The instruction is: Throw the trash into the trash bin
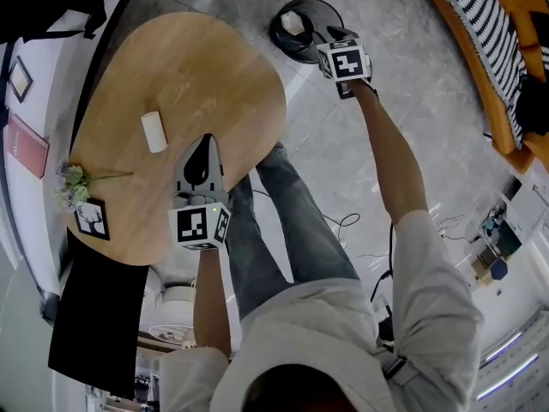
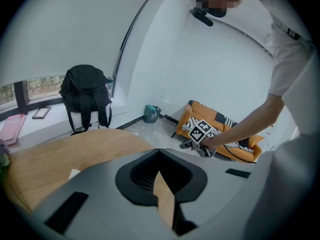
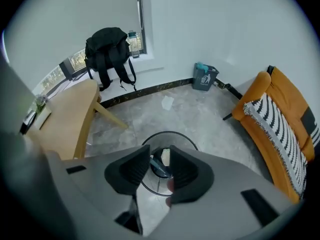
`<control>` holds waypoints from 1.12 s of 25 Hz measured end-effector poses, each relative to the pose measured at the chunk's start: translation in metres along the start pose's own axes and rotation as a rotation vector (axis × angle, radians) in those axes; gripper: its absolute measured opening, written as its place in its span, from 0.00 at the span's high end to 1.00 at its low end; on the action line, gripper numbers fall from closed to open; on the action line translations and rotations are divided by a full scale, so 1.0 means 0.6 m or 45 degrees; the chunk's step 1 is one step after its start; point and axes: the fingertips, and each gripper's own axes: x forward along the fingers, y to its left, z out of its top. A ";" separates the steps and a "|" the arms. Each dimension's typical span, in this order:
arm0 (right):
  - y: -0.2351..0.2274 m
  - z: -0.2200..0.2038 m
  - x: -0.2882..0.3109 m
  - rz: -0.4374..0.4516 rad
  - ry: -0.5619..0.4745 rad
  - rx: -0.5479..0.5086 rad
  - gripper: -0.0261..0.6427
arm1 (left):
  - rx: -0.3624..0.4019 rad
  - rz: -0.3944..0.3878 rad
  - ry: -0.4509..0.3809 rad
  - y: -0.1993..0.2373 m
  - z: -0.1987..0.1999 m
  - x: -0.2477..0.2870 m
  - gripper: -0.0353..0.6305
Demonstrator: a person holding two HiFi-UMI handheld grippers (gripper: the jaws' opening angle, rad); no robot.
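- Two white trash bits show in head view: a pale wad (image 1: 293, 24) inside the round black trash bin (image 1: 310, 7) on the floor, and a paper roll (image 1: 154, 131) lying on the wooden table (image 1: 232, 84).
- My right gripper (image 3: 160, 159) hangs over the bin, jaws narrowly apart with nothing between them.
- My left gripper (image 2: 159, 154) is over the table, jaws together and empty.
- Only the right gripper view shows a white scrap (image 3: 167, 102) on the floor beyond the bin.

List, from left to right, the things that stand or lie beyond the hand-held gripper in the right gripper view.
wooden table → black backpack → white paper scrap on the floor → small teal bin → orange sofa
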 end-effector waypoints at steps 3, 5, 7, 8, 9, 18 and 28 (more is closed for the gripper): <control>0.023 0.026 -0.013 -0.008 -0.060 -0.045 0.90 | -0.014 0.020 -0.023 0.008 0.003 -0.012 0.92; 0.049 0.043 -0.019 0.021 -0.092 -0.066 0.92 | -0.025 0.037 -0.038 0.019 0.002 -0.024 0.92; 0.076 0.059 -0.025 0.047 -0.121 -0.090 0.92 | -0.039 0.059 -0.054 0.032 0.000 -0.039 0.92; 0.091 0.067 -0.028 0.060 -0.134 -0.101 0.92 | -0.046 0.071 -0.062 0.040 -0.002 -0.047 0.92; 0.108 0.075 -0.032 0.075 -0.146 -0.111 0.92 | -0.054 0.084 -0.071 0.048 -0.004 -0.056 0.92; 0.300 0.112 -0.056 0.236 -0.210 -0.269 0.92 | -0.133 0.196 -0.143 0.115 -0.027 -0.138 0.92; 0.564 0.115 -0.070 0.513 -0.208 -0.511 0.92 | -0.232 0.346 -0.221 0.192 -0.067 -0.239 0.92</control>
